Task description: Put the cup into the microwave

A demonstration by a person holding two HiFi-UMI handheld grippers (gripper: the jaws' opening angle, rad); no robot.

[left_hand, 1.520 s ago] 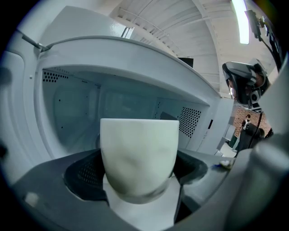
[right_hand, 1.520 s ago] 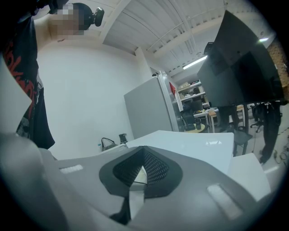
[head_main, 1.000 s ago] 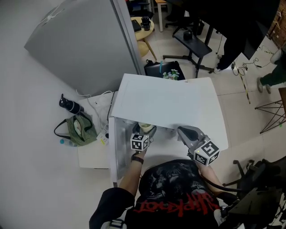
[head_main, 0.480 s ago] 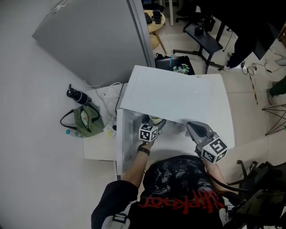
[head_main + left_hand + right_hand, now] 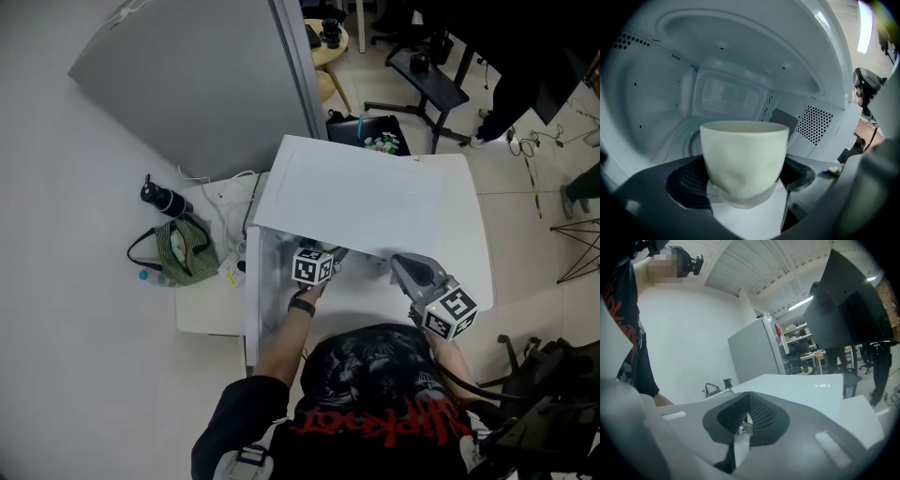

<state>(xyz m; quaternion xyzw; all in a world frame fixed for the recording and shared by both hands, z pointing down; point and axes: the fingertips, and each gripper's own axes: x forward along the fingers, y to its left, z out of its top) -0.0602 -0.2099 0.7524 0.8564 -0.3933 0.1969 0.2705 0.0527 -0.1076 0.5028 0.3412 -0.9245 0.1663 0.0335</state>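
Inside the microwave (image 5: 375, 202), left gripper (image 5: 745, 187) pinching the cup (image 5: 743, 150), right gripper (image 5: 743, 425) pressed together outside, bag (image 5: 183, 255) nearby.

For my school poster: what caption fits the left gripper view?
Left gripper holds a pale green handleless cup inside the cavity of the white microwave.

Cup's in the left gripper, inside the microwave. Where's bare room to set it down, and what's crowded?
Cavity floor around the cup is bare, from the back wall to the perforated right wall. Microwave top is bare too. Crowded: the side table left of it, with bag, bottle, cables.
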